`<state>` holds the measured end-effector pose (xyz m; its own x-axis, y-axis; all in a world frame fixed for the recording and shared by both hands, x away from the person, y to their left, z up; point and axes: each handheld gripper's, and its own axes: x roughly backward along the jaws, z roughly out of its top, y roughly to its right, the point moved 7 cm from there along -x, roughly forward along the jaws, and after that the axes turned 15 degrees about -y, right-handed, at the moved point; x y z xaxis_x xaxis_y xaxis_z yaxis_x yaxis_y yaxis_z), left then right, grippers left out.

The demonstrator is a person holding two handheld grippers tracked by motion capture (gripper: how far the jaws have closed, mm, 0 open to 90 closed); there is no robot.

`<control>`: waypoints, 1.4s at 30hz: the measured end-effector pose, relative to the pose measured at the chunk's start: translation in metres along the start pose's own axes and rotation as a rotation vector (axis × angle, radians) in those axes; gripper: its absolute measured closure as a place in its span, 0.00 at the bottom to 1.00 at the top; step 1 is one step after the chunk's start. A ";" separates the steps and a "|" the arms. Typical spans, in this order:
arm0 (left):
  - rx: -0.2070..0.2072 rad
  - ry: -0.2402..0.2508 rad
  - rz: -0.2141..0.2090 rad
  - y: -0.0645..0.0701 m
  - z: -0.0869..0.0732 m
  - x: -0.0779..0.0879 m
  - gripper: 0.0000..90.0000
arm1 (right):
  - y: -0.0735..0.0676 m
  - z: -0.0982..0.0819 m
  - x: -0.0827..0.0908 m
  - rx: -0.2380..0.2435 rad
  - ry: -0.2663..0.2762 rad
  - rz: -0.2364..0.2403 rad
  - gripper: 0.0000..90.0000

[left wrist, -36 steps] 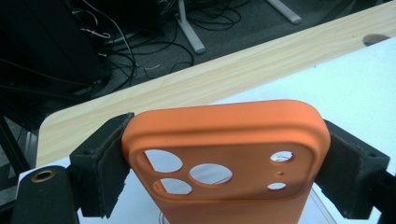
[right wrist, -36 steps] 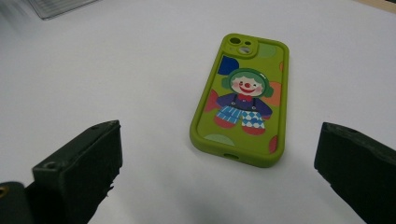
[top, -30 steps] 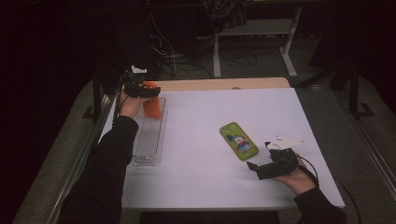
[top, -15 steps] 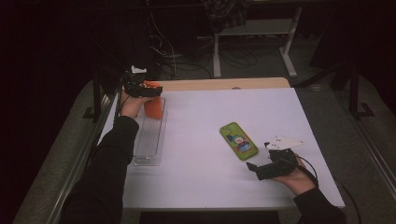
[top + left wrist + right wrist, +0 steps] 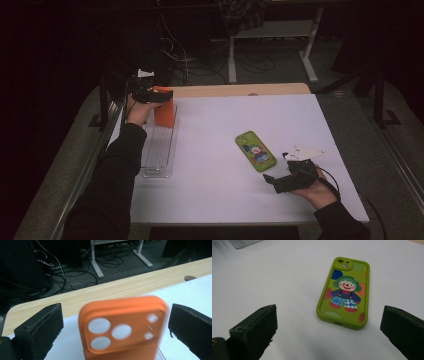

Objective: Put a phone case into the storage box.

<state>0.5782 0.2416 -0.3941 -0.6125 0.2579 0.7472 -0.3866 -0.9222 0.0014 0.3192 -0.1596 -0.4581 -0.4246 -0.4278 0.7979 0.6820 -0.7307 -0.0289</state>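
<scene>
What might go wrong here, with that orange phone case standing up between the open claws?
1. The orange phone case stands upright at the far end of the clear tray. The left gripper has just been opening, and its jaws stand apart from the case's sides, so it may topple, perhaps off the tray.
2. Drawing that gripper back could clip the case and knock it over.
3. The green clown case lies flat on the white table; the open right gripper may push it along rather than grip it.

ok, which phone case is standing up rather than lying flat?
The orange case, upright in the clear tray between the left gripper's open jaws. The green clown case lies flat on the table.
</scene>
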 end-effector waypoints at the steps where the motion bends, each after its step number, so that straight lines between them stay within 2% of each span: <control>1: 0.000 0.002 0.000 0.000 0.000 0.000 0.00 | -0.001 0.000 0.000 -0.007 0.001 0.007 0.00; 8: -0.016 -0.014 -0.016 0.002 -0.002 0.005 0.00 | -0.002 0.001 0.001 -0.017 0.003 0.011 0.00; 13: -0.067 -0.026 -0.040 0.009 -0.005 0.019 0.00 | -0.001 0.001 0.001 -0.009 0.004 0.004 0.00; 17: -0.109 -0.039 -0.085 0.021 -0.007 0.031 0.00 | -0.001 0.001 0.001 -0.016 0.002 0.004 0.00; 19: -0.128 -0.036 -0.135 0.031 -0.010 0.037 0.00 | -0.001 0.002 0.001 -0.015 -0.001 0.004 0.00; 21: -0.151 -0.039 -0.163 0.039 -0.013 0.042 0.00 | -0.002 0.003 0.000 -0.016 0.001 0.006 0.00; 24: -0.160 -0.025 -0.214 0.052 -0.017 0.050 0.00 | -0.002 0.003 0.000 -0.015 -0.001 0.008 0.00; 27: -0.212 -0.039 -0.245 0.069 -0.025 0.061 0.00 | 0.000 0.003 0.000 -0.006 0.004 -0.003 0.00; 28: -0.206 -0.037 -0.259 0.076 -0.028 0.064 0.00 | 0.001 0.003 0.001 -0.009 0.002 -0.004 0.00; 29: -0.227 -0.040 -0.267 0.081 -0.030 0.067 0.00 | 0.000 0.003 0.002 -0.020 0.007 0.003 0.00; 30: -0.222 -0.035 -0.283 0.086 -0.032 0.069 0.00 | 0.001 0.003 0.002 -0.019 0.008 0.000 0.00; 32: -0.241 -0.028 -0.305 0.100 -0.038 0.075 0.00 | 0.003 0.004 0.003 -0.025 0.020 -0.003 0.00; 35: -0.263 -0.027 -0.335 0.118 -0.048 0.080 0.00 | 0.005 0.004 0.004 -0.009 0.016 -0.018 0.00; 38: -0.285 -0.031 -0.363 0.135 -0.057 0.082 0.00 | 0.004 0.005 0.003 -0.022 0.018 -0.010 0.00; 42: -0.307 -0.035 -0.365 0.153 -0.069 0.080 0.00 | 0.003 0.006 0.003 -0.030 0.015 -0.002 0.00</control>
<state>0.4224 0.1409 -0.3794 -0.3769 0.5344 0.7566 -0.7614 -0.6439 0.0755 0.3234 -0.1596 -0.4522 -0.4348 -0.4339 0.7891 0.6632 -0.7471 -0.0453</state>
